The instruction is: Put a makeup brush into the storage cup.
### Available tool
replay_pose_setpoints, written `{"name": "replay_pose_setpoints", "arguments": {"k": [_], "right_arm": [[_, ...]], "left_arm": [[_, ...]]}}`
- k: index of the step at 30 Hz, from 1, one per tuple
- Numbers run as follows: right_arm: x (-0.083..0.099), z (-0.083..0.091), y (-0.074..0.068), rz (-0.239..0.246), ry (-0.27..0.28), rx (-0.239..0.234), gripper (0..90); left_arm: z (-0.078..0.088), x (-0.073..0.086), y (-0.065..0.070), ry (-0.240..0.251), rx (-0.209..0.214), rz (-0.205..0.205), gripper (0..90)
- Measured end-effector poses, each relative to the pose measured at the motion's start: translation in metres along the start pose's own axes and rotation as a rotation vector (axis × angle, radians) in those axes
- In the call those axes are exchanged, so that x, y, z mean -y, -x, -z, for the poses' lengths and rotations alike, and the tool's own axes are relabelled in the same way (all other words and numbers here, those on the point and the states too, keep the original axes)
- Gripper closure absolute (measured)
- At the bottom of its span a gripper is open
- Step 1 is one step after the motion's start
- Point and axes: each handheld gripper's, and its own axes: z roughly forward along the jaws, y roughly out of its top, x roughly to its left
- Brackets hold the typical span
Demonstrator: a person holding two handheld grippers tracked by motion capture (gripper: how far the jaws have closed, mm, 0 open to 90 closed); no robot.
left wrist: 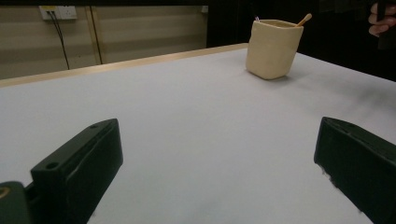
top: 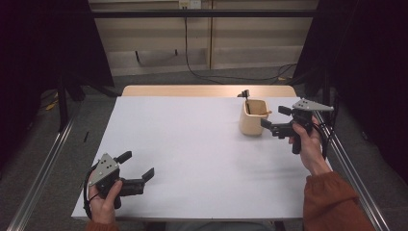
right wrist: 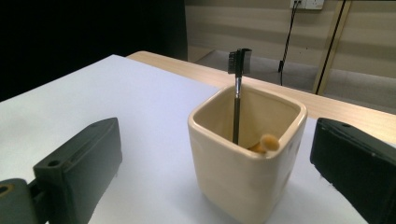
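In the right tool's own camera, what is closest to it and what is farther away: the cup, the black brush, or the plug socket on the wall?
1. Cream cup, just ahead between the right tool's open jaws.
2. Black brush, standing in the cup against its far side.
3. Wall socket, far behind the table, top of view.

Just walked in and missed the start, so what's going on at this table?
A person sits at a white table with a gripper in each hand. The right gripper is open beside a cream square cup at the far right, jaws either side of it but not gripping. In the cup stand a dark-handled brush and a wooden stick. The left gripper is open near the front left corner, holding nothing.
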Motion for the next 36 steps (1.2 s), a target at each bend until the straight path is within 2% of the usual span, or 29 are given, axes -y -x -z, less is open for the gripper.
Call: {"name": "replay_pose_setpoints", "arguments": {"k": [3, 22, 36], "right_arm": [[0.004, 0.004, -0.002, 0.010, 0.004, 0.001, 1.9], [0.033, 0.029, -0.018, -0.008, -0.005, 0.046, 2.6], [0.053, 0.055, -0.035, -0.002, 0.040, 0.062, 4.1]], "left_arm": [[0.001, 0.000, -0.001, 0.003, -0.002, -0.002, 1.2], [0.000, 0.000, 0.001, -0.004, -0.008, -0.006, 1.3], [0.001, 0.000, 0.001, 0.000, -0.012, 0.000, 1.5]]}}
